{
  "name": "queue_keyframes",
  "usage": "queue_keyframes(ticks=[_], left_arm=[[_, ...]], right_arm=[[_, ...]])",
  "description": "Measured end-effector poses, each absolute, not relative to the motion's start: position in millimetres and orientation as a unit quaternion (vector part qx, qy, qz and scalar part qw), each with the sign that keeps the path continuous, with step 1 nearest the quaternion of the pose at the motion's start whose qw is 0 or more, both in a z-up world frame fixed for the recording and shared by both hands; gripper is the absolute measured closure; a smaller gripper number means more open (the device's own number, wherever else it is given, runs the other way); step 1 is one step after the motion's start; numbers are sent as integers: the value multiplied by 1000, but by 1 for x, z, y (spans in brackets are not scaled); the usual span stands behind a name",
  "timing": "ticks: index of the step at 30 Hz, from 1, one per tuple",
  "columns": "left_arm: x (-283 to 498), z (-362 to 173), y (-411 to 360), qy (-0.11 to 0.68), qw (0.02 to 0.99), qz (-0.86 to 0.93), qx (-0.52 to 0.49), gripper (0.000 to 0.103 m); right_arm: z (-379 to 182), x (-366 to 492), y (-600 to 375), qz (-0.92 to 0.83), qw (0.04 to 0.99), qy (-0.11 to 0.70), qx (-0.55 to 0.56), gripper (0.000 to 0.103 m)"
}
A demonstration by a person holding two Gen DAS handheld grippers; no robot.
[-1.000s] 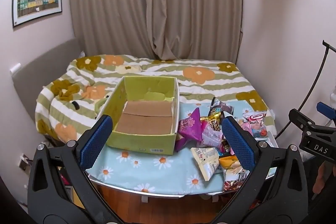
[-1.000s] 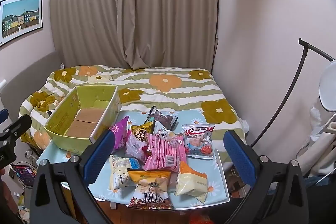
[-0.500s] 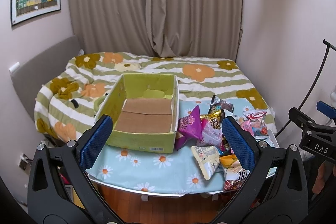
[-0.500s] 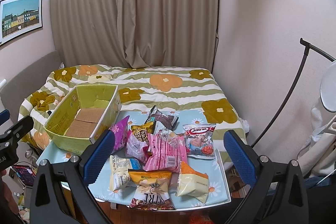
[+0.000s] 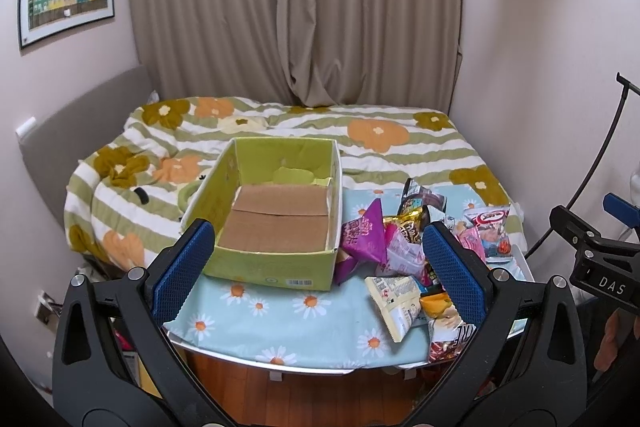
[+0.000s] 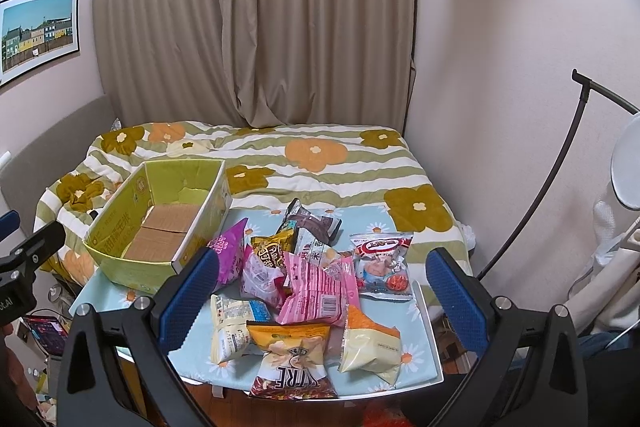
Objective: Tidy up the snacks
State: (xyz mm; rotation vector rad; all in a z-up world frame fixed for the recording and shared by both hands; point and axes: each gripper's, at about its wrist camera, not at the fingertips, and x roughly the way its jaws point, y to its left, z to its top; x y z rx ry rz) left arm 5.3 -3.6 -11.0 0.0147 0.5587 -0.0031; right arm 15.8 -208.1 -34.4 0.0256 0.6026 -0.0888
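- Left gripper: jaws spread wide, nothing held, hovering over the table's near edge.
- Right gripper: jaws wide apart too, empty, above the snack pile.
- Green cardboard box: open top, nothing in it, left half of table, long axis running away from cameras toward the bed; barcode on near wall.
- Snacks heaped just right of box, lying at mixed angles.
- Readable: "TRE" on orange-and-red bag at the near edge; other print too small.
- "DAS" on right gripper's body, seen from left wrist.
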Motion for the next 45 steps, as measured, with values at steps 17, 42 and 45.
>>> queue_keyframes(ticks=[17, 42, 45], left_arm=[[5, -12, -5, 280, 960, -7, 7, 0], [8, -9, -5, 282, 959, -7, 8, 0], [7, -10, -5, 282, 959, -8, 7, 0]], right_arm=[[-37, 15, -205, -44, 954, 298, 12, 0], [-37, 14, -203, -46, 954, 297, 13, 0], [-37, 13, -201, -47, 954, 296, 14, 0]])
